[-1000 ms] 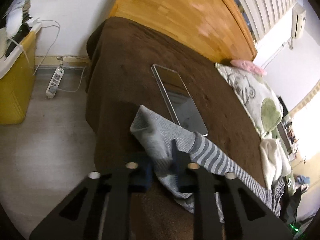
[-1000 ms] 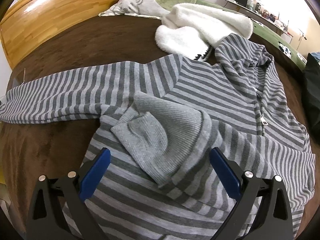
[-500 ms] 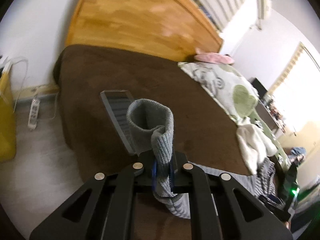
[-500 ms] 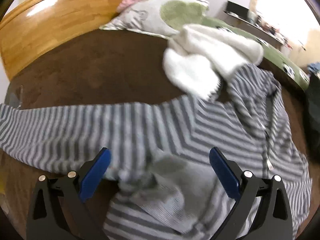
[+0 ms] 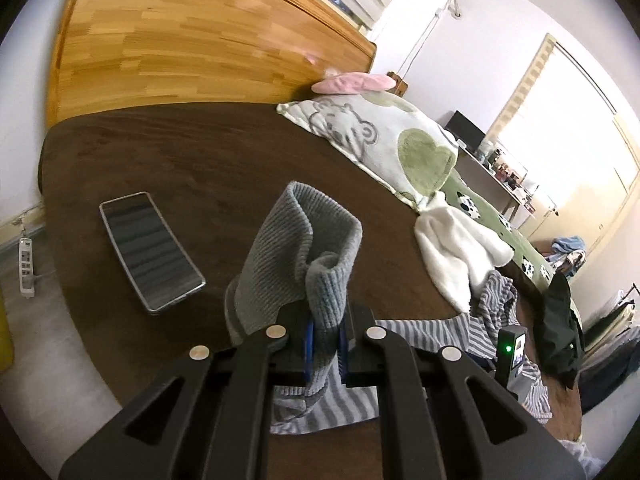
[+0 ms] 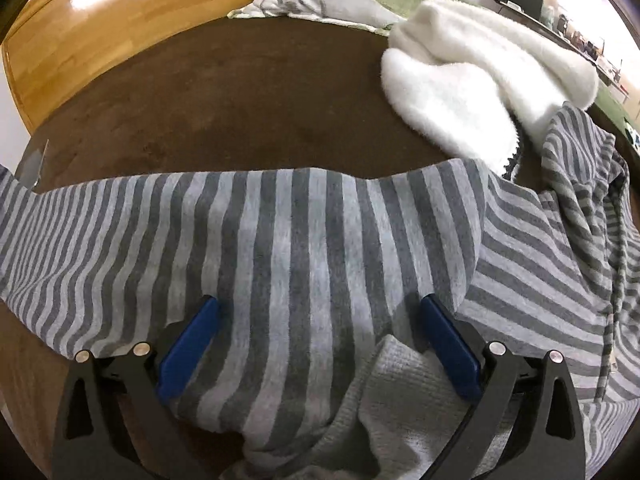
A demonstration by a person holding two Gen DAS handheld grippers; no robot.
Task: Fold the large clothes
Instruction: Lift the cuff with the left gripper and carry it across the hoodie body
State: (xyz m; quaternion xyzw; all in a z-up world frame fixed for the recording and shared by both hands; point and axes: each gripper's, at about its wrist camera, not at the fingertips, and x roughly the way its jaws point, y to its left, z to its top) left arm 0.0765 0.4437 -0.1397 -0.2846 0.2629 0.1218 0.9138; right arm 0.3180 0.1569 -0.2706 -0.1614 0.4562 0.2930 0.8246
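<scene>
Early in the fold, judging by the lie of things. Spread across the lower half of the right wrist view: a grey-and-dark-grey striped zip-up hooded top (image 6: pixel 304 240), one sleeve stretched flat toward the left edge, the body and hood rumpled at the right. One plain grey ribbed cuff (image 6: pixel 404 396) already laid on the body at lower centre, so one sleeve seemingly folded in. Still to do: the second sleeve, then the body halved and squared.

Underneath, a dark brown plush bedspread (image 5: pixel 208 152), filling the middle of both views, with a glossy honey-coloured wooden headboard (image 5: pixel 192 36) along the top.

Left black two-finger gripper (image 5: pixel 324 344), bottom centre of the left wrist view: clamped nearly shut on the other grey ribbed cuff (image 5: pixel 296 252), the knit standing up above the blue pads and the striped sleeve trailing away below right.

Right black two-finger gripper (image 6: pixel 316 344), bottom of its own view: spread wide, blue pads straddling the striped sleeve, nothing pinched between them.

In the way, probably: a fluffy white fleece garment (image 6: pixel 472 80), upper right, touching the hood and crowding the far side. Also a dark rectangular smartphone (image 5: pixel 150 252), left of centre in the left wrist view, lying just beside the lifted cuff. Further off and harmless: a white-and-green heart-patterned bear pillow (image 5: pixel 384 144), centre right, and a small pink cushion (image 5: pixel 352 82) above it against the headboard.
</scene>
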